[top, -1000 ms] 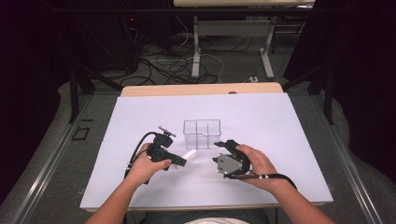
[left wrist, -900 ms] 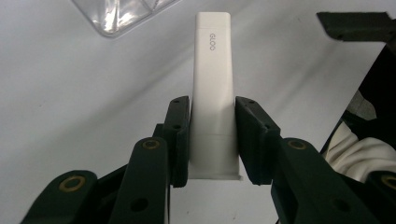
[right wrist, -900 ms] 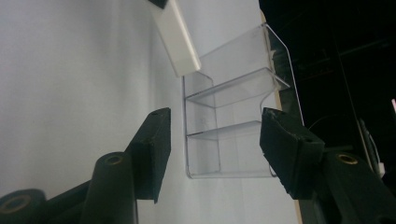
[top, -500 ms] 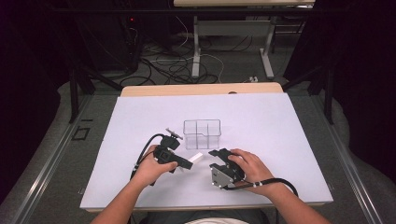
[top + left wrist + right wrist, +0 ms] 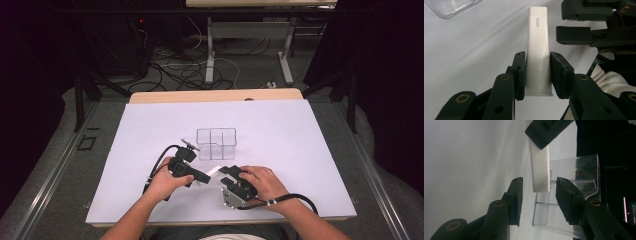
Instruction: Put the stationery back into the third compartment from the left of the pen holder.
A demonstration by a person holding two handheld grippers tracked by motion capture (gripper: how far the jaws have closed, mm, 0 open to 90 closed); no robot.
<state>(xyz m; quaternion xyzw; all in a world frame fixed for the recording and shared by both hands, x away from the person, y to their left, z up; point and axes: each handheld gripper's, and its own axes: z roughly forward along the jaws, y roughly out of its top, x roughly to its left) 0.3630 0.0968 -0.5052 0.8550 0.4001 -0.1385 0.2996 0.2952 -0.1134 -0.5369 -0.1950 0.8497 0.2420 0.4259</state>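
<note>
Left claw (image 5: 537, 75) clenched on white flat plastic tube (image 5: 537, 50), held above white bench (image 5: 300, 135). Right claw (image 5: 539, 195) has just been closing, tube end between its jaws, no contact yet; handover looks imminent.

Table: a rectangular wooden bench (image 5: 215, 96) with a pale wood strip bare along its far edge; a large white matte sheet (image 5: 300, 150) covers the rest, out to the near edge.
Floor: grey carpet (image 5: 240, 80) beyond the far edge, with a tangle of black and white cables (image 5: 185, 70) lying on it.
Further furniture: a second desk with white metal legs (image 5: 210, 55) and a light wooden top (image 5: 260, 3) stands behind the cables.
Frame: dark metal struts (image 5: 80, 95) rise off the bench's left and right sides; pale metal rails (image 5: 50, 180) run along the floor on both sides.
Walls: black, unlit surroundings at left and right.
Light: bright and even on the white sheet, dim elsewhere.
</note>
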